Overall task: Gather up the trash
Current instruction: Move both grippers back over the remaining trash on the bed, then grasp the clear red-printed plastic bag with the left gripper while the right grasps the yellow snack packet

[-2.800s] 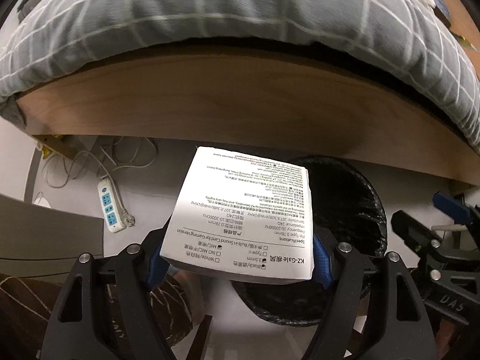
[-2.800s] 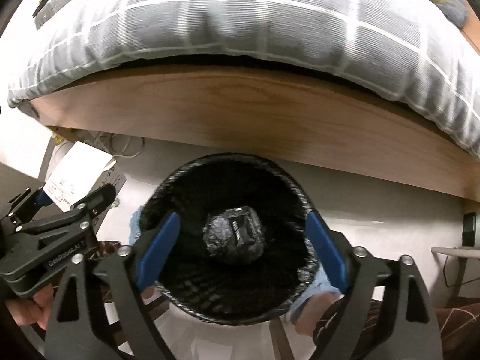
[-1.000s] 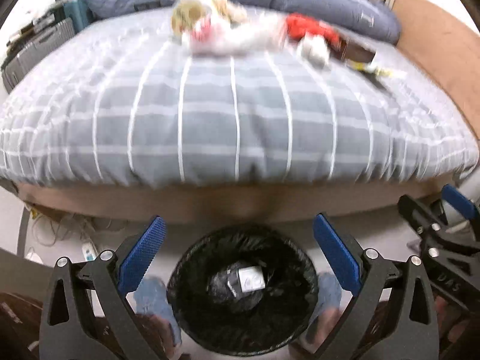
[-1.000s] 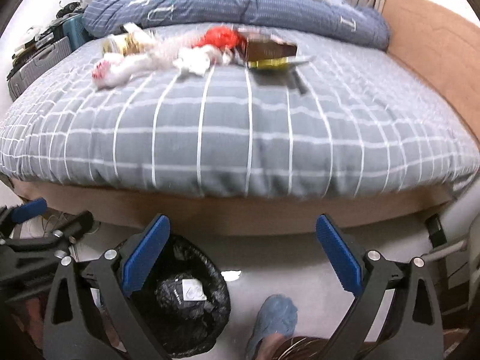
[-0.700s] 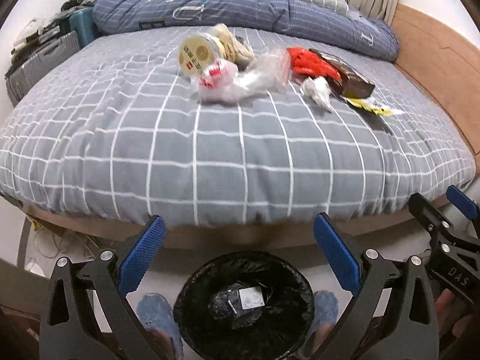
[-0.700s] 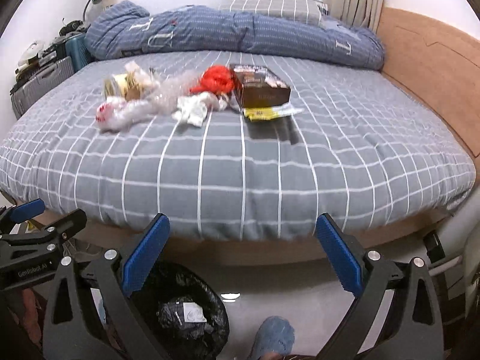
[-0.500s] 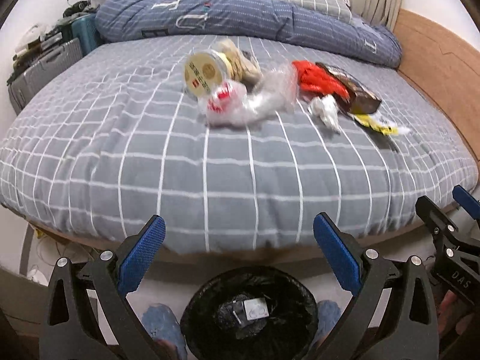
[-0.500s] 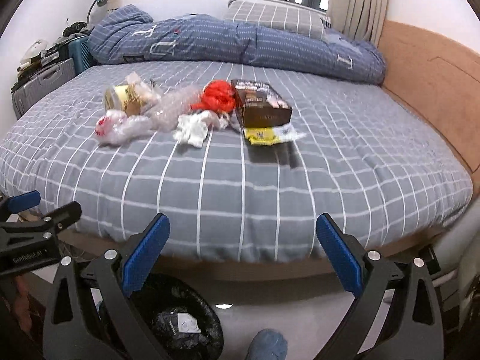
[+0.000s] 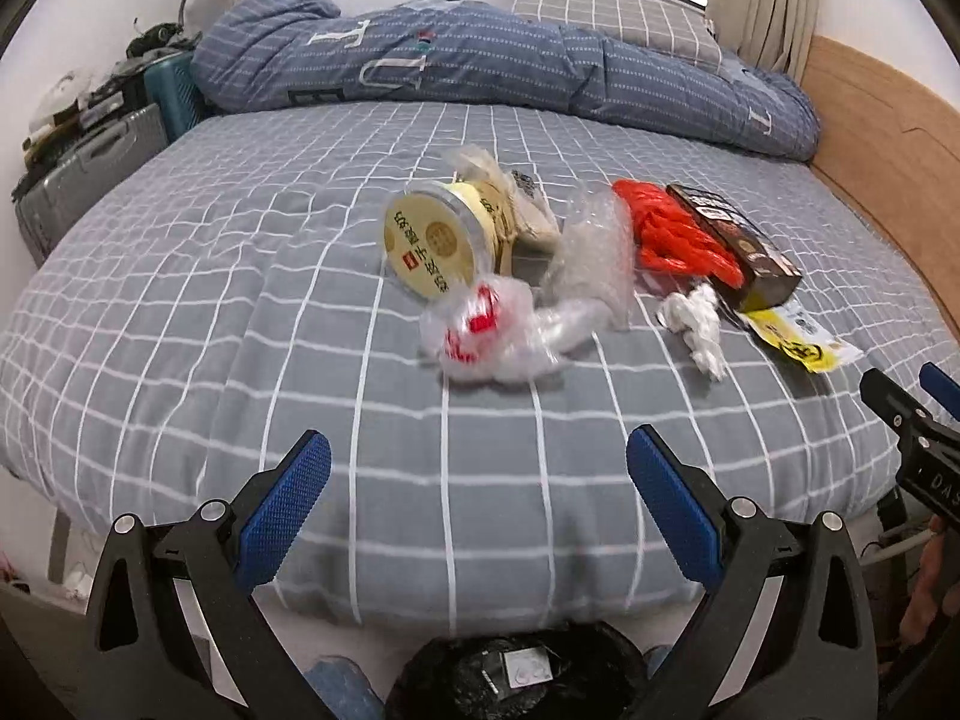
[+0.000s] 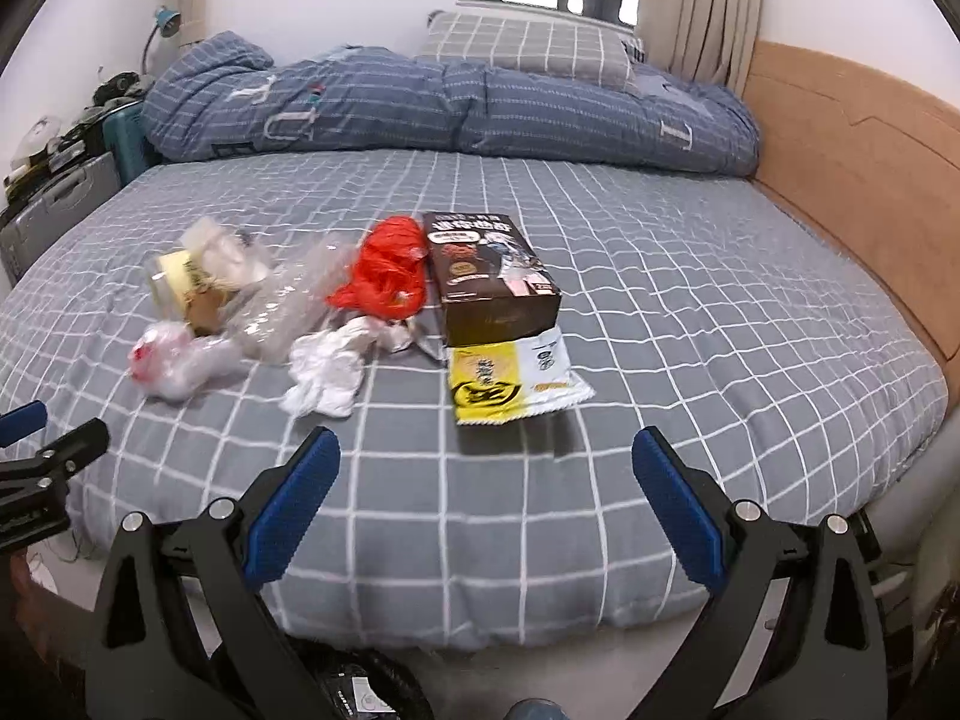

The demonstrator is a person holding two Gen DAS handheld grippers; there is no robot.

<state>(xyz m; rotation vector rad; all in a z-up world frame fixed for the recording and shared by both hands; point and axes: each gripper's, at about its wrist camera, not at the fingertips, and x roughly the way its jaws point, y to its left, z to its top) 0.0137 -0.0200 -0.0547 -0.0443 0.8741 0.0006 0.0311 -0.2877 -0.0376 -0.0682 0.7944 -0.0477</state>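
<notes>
While both grippers' jaws gape empty, the bin (image 9: 516, 678) sits half cut off — contents murky.

Your grey checked bed (image 10: 660, 324) carries litter: brown carton (image 10: 489, 267) centre, yellow wrapper (image 10: 510, 381) at its 6 o'clock, red bag (image 10: 390, 270) at 9, white tissue (image 10: 327, 369), clear plastic (image 10: 282, 306), yellow tub (image 9: 435, 240); blue duvet (image 10: 420, 102) at 12.

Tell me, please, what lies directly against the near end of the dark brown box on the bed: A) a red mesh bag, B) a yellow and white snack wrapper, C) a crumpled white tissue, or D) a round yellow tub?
B: the yellow and white snack wrapper lies flat against the near end of the dark brown box; the other items sit to its left.
</notes>
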